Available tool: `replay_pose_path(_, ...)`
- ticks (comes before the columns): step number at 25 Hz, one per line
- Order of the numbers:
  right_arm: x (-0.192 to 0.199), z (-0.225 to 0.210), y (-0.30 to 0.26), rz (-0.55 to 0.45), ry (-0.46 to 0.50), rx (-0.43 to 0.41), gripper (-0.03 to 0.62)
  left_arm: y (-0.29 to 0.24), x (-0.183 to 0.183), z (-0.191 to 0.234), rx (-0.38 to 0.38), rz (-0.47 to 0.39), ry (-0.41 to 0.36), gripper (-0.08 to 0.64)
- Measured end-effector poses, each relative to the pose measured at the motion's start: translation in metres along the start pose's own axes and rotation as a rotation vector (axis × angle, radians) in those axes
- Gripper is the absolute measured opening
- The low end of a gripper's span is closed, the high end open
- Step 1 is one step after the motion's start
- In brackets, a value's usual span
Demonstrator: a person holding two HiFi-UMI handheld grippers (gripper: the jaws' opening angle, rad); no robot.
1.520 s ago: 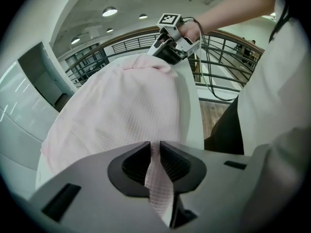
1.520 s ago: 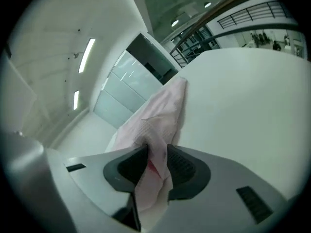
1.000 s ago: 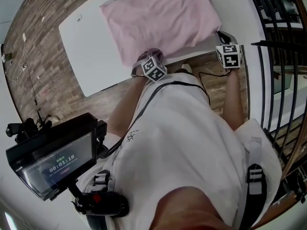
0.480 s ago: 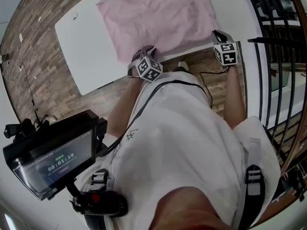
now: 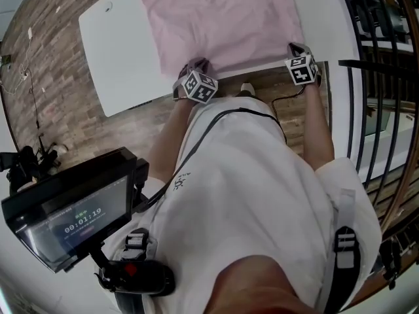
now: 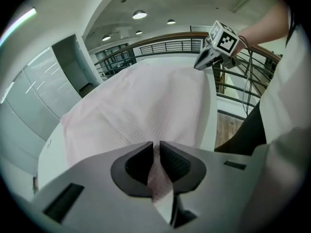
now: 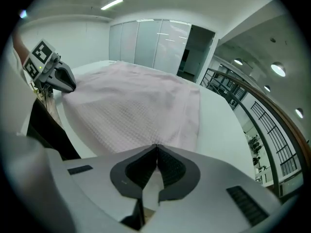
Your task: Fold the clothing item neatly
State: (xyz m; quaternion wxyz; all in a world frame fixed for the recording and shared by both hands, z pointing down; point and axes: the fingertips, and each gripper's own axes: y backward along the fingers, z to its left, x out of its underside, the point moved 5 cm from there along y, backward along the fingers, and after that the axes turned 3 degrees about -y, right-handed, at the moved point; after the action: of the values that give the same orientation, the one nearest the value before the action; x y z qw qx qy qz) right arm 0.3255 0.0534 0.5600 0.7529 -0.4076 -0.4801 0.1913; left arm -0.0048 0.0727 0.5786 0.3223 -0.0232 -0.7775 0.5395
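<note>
The garment (image 5: 222,18) lies spread on the white bench (image 5: 114,57), its near hem along the bench's near edge, with a claw at each near corner. The left claw (image 6: 156,152) is nearly closed and pinches a bunched bit of pink cloth between its pads. The right claw (image 7: 156,155) has just closed the last bit and stands fully shut at the hem. It seems to hold only a very thin edge of fabric, and how much is caught is hard to tell.

That uneven bite looks like the main risk. If both corners are lifted and carried over to fold, the thin right pinch may slip out, so that corner drops and the fold line runs askew.

The left bunch brings a different trouble. The claw may have gathered more than one layer, or a pucker, and this would drag a wrinkle into the fold.

If one corner is raised faster or higher than the other, the cloth would twist and the edges would not meet.

The hem also sits right at the bench edge. Slack, or a pull toward the person, could draw fabric off the edge.

Light creases already show across the cloth and could get trapped inside the fold.
</note>
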Motion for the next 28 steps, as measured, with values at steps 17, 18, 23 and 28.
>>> replay_pose_path(17, -0.008, 0.0, -0.007, -0.017, 0.042, -0.105, 0.012, 0.019, 0.015, -0.003, 0.014, 0.029, 0.007, 0.126)
replay_pose_path(18, -0.012, 0.001, -0.003, -0.043, 0.063, -0.127, 0.037, 0.023, 0.016, 0.002, 0.009, 0.031, -0.001, 0.144)
replay_pose_path(23, -0.031, 0.025, 0.012, -0.074, 0.36, -0.264, 0.12, 0.036, 0.033, 0.023, 0.038, 0.072, -0.096, 0.204)
replay_pose_path(28, -0.025, 0.035, 0.011, -0.048, 0.493, -0.298, 0.12, 0.03, 0.046, 0.019, 0.07, 0.115, -0.105, 0.209)
